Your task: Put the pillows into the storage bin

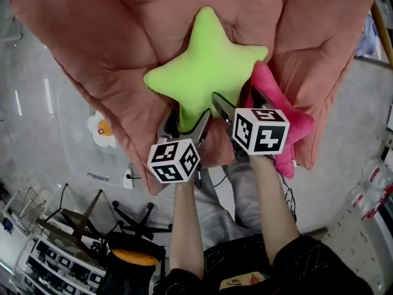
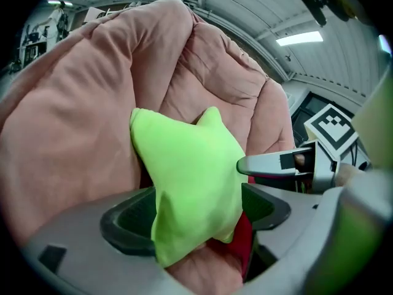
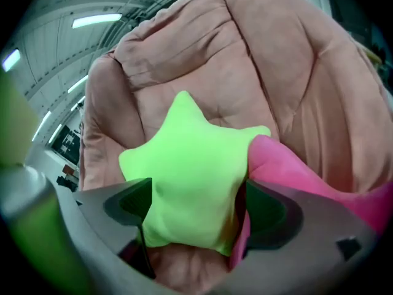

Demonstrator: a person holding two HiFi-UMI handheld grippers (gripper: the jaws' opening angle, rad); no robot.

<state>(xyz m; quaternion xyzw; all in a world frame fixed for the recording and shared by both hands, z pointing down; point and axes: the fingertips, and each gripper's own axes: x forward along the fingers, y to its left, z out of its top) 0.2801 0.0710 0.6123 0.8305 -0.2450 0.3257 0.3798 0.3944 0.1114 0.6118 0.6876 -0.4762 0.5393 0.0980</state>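
Note:
A lime-green star pillow (image 1: pixel 206 66) lies on a big salmon-pink padded cushion (image 1: pixel 123 35), with a magenta star pillow (image 1: pixel 273 97) tucked under its right side. My left gripper (image 1: pixel 184 125) is at the green star's lower point. Its jaws stand wide around that point (image 2: pixel 184 171), with gaps beside both pads. My right gripper (image 1: pixel 241 103) sits just to the right. It is also open, with the green pillow (image 3: pixel 190 165) between its jaws and the magenta pillow (image 3: pixel 295 171) beside the right jaw. The right gripper's finger (image 2: pixel 276 163) shows in the left gripper view.
The cushion fills the upper head view and folds up around both pillows. On the grey floor below are a white flower-shaped item (image 1: pixel 101 129), a black chair base (image 1: pixel 132 217), shelving (image 1: pixel 55 257) at the bottom left and clear bottles (image 1: pixel 368 183) at the right.

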